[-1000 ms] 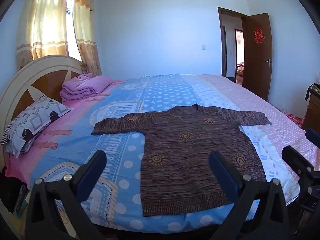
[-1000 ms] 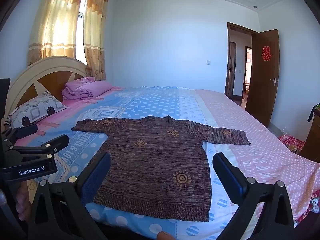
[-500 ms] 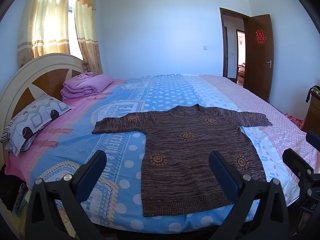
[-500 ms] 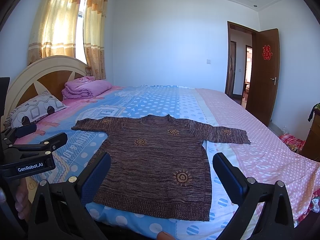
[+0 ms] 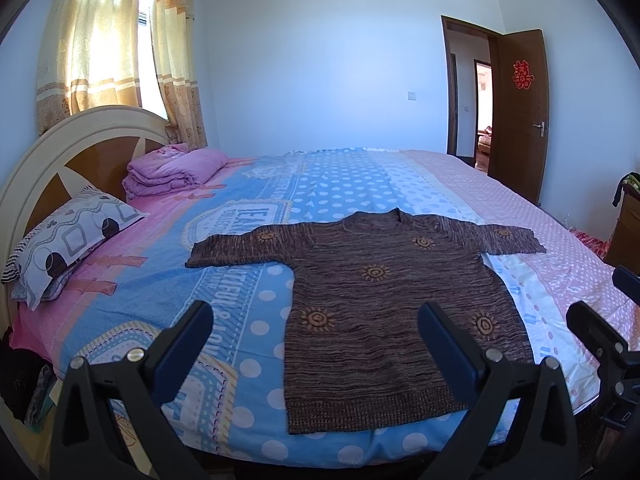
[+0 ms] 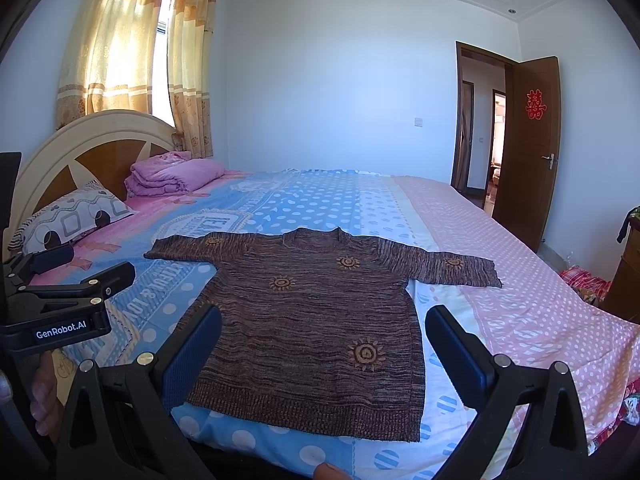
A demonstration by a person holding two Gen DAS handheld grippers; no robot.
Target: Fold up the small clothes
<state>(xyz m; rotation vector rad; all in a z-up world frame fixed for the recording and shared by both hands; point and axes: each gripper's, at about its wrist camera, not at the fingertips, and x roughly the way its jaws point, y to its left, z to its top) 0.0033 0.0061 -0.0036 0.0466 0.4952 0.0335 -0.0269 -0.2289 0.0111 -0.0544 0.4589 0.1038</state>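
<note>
Both claws are hanging spread wide and gripping nothing, short of the near edge of the bed (image 5: 120, 308). Ahead of the left gripper (image 5: 316, 344), the brown sweater (image 5: 384, 312) is lying flat on the patterned sheet, front up, hem nearest and both sleeves stretched out sideways; its body is sitting ahead and slightly toward the right finger, with the left sleeve reaching out beyond the left finger. Ahead of the right gripper (image 6: 324, 344) the same sweater (image 6: 316, 312) is filling the gap between the fingers, the right sleeve running out past the right finger.

Almost nothing is changing compared with a second ago: the sweater is lying exactly as it lay, unfolded and uncreased, and the two views are only drifting by a hair, the left camera creeping a touch higher. The left gripper is also showing at the left edge of the right wrist view, level with its neighbour and no nearer the cloth.

For the task, that is reading as a pause before the first fold rather than progress. No fold is begun, and neither claw is touching fabric. A likely first move is reaching forward to a sleeve or a hem corner. Far ahead to the left, a pillow (image 5: 68, 240) and folded pink bedding (image 5: 172, 172) are sitting well clear of the work.
</note>
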